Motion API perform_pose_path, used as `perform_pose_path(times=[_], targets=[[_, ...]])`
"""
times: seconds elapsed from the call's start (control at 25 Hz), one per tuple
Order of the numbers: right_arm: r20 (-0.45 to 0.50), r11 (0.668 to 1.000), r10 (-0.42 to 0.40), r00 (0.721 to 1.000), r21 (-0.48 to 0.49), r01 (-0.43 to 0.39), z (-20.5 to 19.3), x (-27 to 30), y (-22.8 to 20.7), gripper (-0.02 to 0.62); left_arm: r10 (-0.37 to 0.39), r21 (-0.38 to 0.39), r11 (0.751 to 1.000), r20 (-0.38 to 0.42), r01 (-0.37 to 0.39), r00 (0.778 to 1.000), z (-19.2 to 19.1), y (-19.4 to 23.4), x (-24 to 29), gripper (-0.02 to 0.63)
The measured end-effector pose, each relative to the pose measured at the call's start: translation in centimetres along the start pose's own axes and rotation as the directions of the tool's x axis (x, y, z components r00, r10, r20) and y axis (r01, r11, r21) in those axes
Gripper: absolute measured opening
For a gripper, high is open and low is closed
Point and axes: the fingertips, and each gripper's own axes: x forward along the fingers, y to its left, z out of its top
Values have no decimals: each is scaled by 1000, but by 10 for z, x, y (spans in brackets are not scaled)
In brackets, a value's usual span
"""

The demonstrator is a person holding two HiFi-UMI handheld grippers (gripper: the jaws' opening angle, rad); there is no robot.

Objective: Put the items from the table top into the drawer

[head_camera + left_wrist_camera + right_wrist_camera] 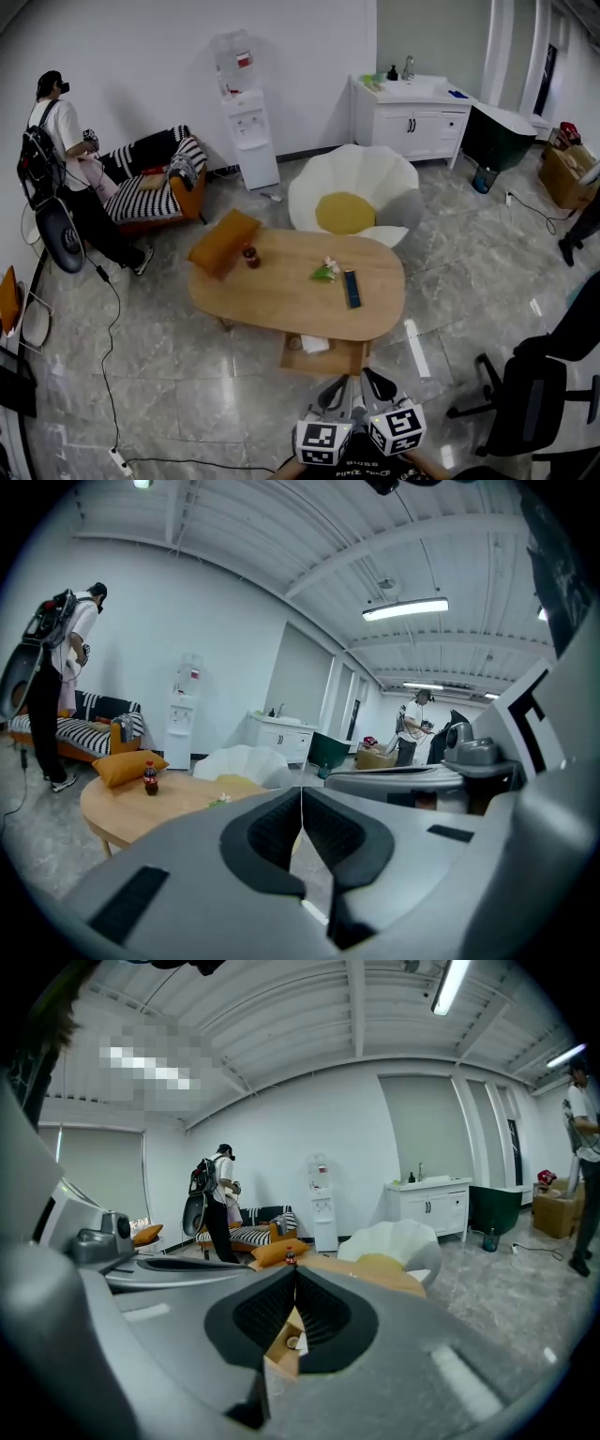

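An oval wooden table (pixel 281 305) carries an orange cushion (pixel 223 242), a small cola bottle (pixel 250 255), a sprig of flowers (pixel 325 271) and a dark remote (pixel 352 288). Under its near edge a drawer (pixel 349 358) stands pulled out with a white item (pixel 314 344) inside. My left gripper (pixel 336 394) and right gripper (pixel 377 382) hang side by side just short of the drawer, both shut and empty. In the left gripper view the left gripper (pixel 301 808) has its pads together, bottle (pixel 150 778) far left. In the right gripper view the right gripper (pixel 295 1283) points at the drawer (pixel 281 1354).
Behind the table stands a white flower-shaped chair (pixel 352 202). A striped sofa (pixel 155 183), a water dispenser (pixel 246 112) and a white cabinet (pixel 412 112) line the back. A person (pixel 70 169) stands far left. A black office chair (pixel 534 394) is at right; a cable (pixel 108 356) crosses the floor.
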Motion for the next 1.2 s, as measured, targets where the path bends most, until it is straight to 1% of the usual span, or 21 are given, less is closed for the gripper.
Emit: perform_pose_path(times=[0.12,0.32,0.52,0.72,0.88,1.08,1.2], targets=[[-15,999,38,999,-2,-38,5,17,-14,3,12,0,1000,-3,-12,1000,7,0,23,11],[-26,994,105,994,-14,-105,13,35,-33,3,59,12,998,-40,-59,997,6,3,56,12],[-37,990,141,989,-16,-141,21,53,-59,3,131,-34,991,-43,-133,990,10,15,77,11],[-31,978,207,978,-25,-208,30,66,-74,3,183,-39,982,-34,-184,983,15,21,97,12],[-28,978,207,978,-25,-208,35,72,-87,3,209,-43,977,-13,-210,978,27,24,107,12],[-20,981,191,981,-13,-192,42,80,-99,3,216,-50,975,-21,-217,976,28,30,120,11],[-35,986,169,985,-8,-169,43,87,-106,4,205,-64,976,-26,-207,978,31,33,127,12]])
